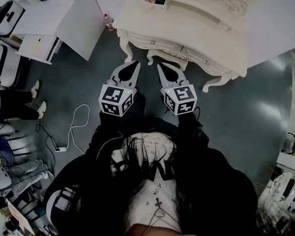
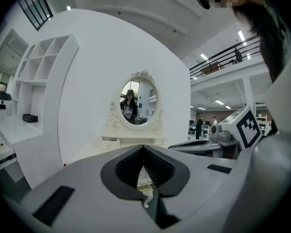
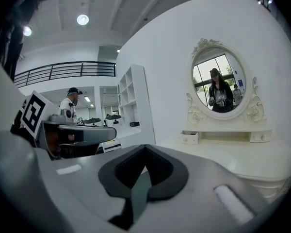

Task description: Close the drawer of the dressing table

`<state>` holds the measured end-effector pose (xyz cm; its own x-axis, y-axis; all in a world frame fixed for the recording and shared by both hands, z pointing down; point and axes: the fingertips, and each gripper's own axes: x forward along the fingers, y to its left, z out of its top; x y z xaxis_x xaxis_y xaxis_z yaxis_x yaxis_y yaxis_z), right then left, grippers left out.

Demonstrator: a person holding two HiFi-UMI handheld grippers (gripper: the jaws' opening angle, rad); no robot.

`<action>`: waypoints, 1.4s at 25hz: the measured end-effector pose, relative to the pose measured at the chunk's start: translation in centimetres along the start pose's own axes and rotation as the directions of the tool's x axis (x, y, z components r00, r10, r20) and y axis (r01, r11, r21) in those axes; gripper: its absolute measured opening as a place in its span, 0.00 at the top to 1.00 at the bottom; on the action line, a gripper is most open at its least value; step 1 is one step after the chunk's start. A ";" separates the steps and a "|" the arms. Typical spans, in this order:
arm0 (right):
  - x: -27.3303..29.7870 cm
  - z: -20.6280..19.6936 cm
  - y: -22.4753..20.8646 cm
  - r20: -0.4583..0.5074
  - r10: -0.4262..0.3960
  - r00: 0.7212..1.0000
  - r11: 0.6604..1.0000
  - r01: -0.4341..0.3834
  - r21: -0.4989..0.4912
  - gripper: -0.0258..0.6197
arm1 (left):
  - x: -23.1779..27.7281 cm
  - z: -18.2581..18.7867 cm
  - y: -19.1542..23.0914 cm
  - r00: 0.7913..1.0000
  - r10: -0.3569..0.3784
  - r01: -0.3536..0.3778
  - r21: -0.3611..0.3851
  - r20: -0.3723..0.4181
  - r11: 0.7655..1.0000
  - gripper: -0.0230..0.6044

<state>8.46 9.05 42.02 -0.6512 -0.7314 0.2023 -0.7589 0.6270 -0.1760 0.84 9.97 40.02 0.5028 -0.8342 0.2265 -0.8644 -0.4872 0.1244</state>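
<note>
A cream dressing table [image 1: 196, 31] with carved legs stands ahead of me, its oval mirror [image 2: 137, 102] on top. On the tabletop shelf, the small left drawer [image 1: 155, 2] is pulled out; it also shows as a protruding box in the right gripper view [image 3: 190, 137]. The front drawers [image 1: 155, 43] under the tabletop look flush. My left gripper [image 1: 136, 63] and right gripper [image 1: 160, 66] hang side by side just short of the table's front edge, touching nothing. Both are shut and empty, the left gripper [image 2: 143, 147] and the right gripper [image 3: 144, 147] with jaws meeting at the tips.
A white shelf unit [image 1: 44, 14] stands to the left of the table, with a small red-capped bottle [image 1: 107, 21] on the floor between them. A white cable and power strip [image 1: 64, 146] lie on the grey floor at left. A seated person's feet [image 1: 37, 100] are nearby.
</note>
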 end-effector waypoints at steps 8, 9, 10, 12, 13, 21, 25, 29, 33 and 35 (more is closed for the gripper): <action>5.7 0.5 -2.2 -0.020 -0.033 0.999 0.999 0.034 0.011 0.95 | 3.8 0.4 4.6 1.000 -0.027 0.027 -0.015 -0.005 1.000 0.96; 6.7 0.8 -2.4 -0.020 -0.036 0.999 0.999 0.037 0.012 0.95 | 4.4 0.7 5.5 0.999 -0.033 0.033 -0.016 -0.003 0.999 0.96; 7.7 1.1 -2.5 -0.020 -0.039 0.999 0.999 0.039 0.012 0.95 | 5.0 1.1 6.5 0.999 -0.040 0.040 -0.017 -0.004 0.999 0.96; 9.9 1.6 -2.8 -0.025 -0.046 0.999 0.999 0.046 0.014 0.95 | 6.3 1.6 8.4 0.999 -0.052 0.052 -0.014 -0.013 0.999 0.96; 10.9 1.8 -2.9 -0.029 -0.049 0.998 0.999 0.049 0.015 0.95 | 7.0 1.9 9.4 0.998 -0.058 0.058 -0.013 -0.018 0.998 0.96; 18.3 3.4 -4.0 -0.049 -0.093 0.994 0.994 0.095 0.050 0.95 | 11.5 4.6 15.1 0.989 -0.144 0.145 0.007 -0.034 0.989 0.96; 21.9 3.1 -4.2 -0.073 -0.111 0.991 0.991 0.116 0.063 0.95 | 12.7 4.3 17.5 0.979 -0.194 0.195 0.010 -0.060 0.981 0.96; 25.0 3.5 -4.0 -0.090 -0.133 0.987 0.989 0.138 0.051 0.95 | 14.0 4.7 20.6 0.971 -0.228 0.230 0.023 -0.071 0.973 0.96; 26.8 3.6 -4.6 -0.100 -0.178 0.979 0.982 0.183 0.043 0.95 | 15.4 5.0 22.9 0.965 -0.254 0.255 0.000 -0.062 0.967 0.96; 27.6 3.8 -5.0 -0.100 -0.204 0.974 0.977 0.209 0.042 0.95 | 16.1 5.0 23.8 0.961 -0.268 0.269 -0.006 -0.062 0.963 0.96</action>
<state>-5.72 -15.27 44.82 -0.4793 -0.8135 0.3294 -0.8776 0.4481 -0.1704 -11.62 -16.39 41.79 0.7149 -0.6550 0.2447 -0.6976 -0.6918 0.1865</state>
